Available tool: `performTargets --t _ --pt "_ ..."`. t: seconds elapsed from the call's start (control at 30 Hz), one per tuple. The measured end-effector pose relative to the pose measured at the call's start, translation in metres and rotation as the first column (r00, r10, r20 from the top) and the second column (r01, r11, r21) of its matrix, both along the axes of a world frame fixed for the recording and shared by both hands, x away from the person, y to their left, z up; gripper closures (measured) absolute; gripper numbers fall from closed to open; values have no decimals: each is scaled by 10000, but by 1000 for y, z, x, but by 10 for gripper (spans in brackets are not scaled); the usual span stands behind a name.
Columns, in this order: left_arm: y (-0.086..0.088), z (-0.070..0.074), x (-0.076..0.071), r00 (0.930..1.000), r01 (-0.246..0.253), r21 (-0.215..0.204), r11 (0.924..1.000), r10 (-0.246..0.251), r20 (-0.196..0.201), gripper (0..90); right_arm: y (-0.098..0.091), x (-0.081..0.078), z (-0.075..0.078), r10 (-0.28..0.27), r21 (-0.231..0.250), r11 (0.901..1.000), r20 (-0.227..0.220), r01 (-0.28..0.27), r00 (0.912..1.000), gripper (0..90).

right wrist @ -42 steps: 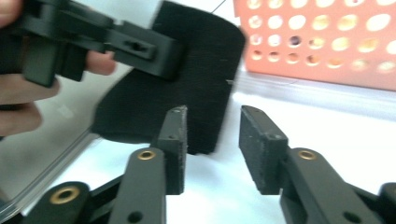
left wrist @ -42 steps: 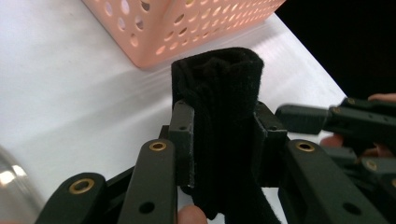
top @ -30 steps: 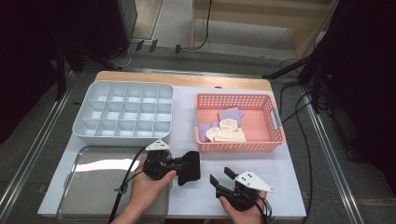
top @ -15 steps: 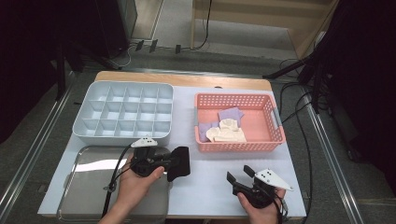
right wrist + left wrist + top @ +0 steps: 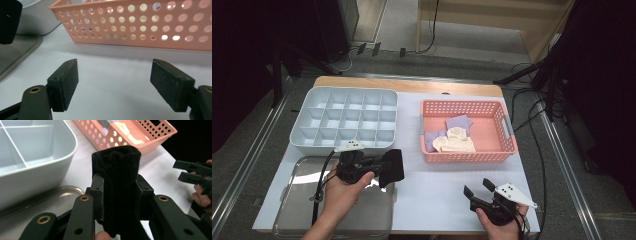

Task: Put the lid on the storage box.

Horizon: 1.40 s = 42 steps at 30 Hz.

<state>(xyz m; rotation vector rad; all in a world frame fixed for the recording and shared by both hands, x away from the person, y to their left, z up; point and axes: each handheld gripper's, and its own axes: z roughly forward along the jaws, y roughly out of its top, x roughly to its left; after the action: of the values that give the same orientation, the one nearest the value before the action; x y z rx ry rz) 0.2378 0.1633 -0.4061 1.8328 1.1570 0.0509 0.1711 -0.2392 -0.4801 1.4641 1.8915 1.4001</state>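
A: Left tool (image 5: 384,165) clamped on a rolled black sock (image 5: 392,167), held up in the air over the right end of the steel tray (image 5: 287,212), just below the grey divider box (image 5: 343,121). In the left gripper view both pads squeeze the roll (image 5: 120,182) around its middle.

B: And the right tool (image 5: 479,189)?

A: Empty, jaws wide, low over the white table (image 5: 437,190), near the front of the pink basket (image 5: 467,156). Nothing between the pads (image 5: 63,82) in the right gripper view, just bare table.

B: So what's the play, imo?

A: Prob. drop the roll into a box compartment. Keep the squeeze firm so it doesn't unroll, carry it over the box rim w/o brushing it, line it up above one cell, lower it in, then let go. Roll looks nearly as wide as a cell, so going in square should help.

B: Vs. a sec ago?

A: Left tool and sock have slid left, from mid-table to over the tray edge. Right tool has moved right, toward the table's front right corner, and its jaws have just been opening, nothing in them. Cream and purple socks (image 5: 452,137) in the basket haven't budged.
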Motion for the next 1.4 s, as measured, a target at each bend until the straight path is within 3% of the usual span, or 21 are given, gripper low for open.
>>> performTargets --t 0.73,0.9,1.4 --pt "24 20 13 9980 -523 -486 9974 540 343 677 11 0 -7 108 -226 9997 -205 -113 9997 203" --pt "28 24 19 9967 -700 -670 9953 725 357 677 13 -1 -9 194 -186 9996 -204 -197 9996 203" --pt "35 38 43 9906 -1161 -708 9907 1207 645 676 13 0 -11 139 -237 9996 -300 -146 9995 204"
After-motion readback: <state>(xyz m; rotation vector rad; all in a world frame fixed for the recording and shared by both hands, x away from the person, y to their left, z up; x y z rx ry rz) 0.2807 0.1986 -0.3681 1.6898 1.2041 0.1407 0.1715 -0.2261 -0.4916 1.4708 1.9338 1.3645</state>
